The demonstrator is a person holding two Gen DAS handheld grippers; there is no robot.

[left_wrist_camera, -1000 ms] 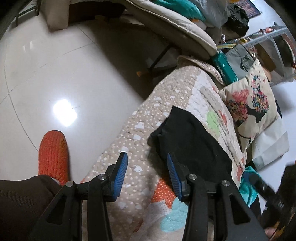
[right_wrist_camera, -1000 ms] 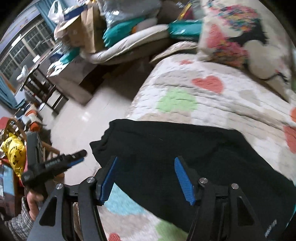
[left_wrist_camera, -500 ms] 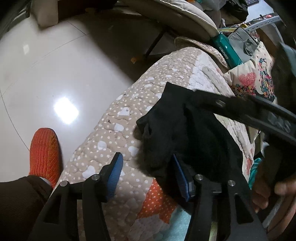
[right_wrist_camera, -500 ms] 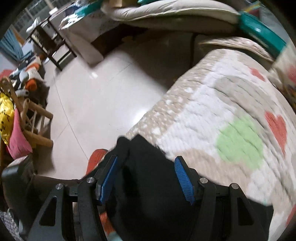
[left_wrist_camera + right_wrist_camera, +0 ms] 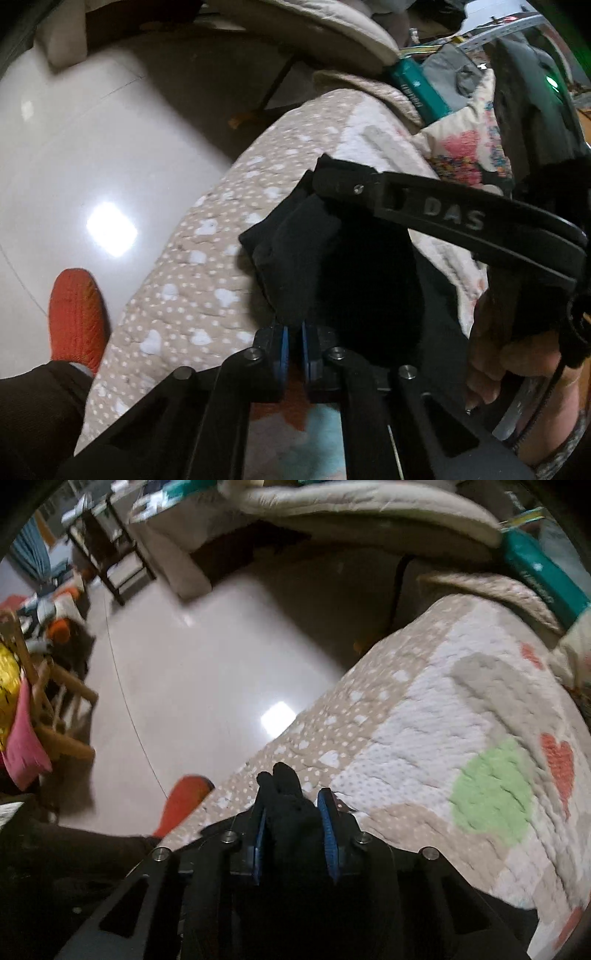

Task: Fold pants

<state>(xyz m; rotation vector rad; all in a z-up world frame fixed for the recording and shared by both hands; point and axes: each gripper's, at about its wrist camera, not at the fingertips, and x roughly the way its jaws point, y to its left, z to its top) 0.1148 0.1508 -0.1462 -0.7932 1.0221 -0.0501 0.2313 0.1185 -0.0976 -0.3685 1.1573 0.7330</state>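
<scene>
Both grippers clamp the black pants point(image 5: 332, 266) over the quilt point(image 5: 461, 716): left gripper point(image 5: 291, 347) pinches an edge, right gripper point(image 5: 293, 825) a bunched fold.

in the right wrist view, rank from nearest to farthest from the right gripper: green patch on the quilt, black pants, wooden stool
1. black pants, bunched between the right gripper fingers
2. green patch, to the right on the quilt
3. wooden stool, far upper left across the floor

Floor point(image 5: 207, 672): pale glossy tiles, reflecting a bright square of light point(image 5: 277, 719).
Bed: a quilt point(image 5: 461, 746) with hearts and dots is covering it.
Chair point(image 5: 55, 716): wooden, standing at the left with a pink cloth point(image 5: 22, 746) hanging on it.
Cushion point(image 5: 314, 40): beige, lying beyond the bed.
</scene>
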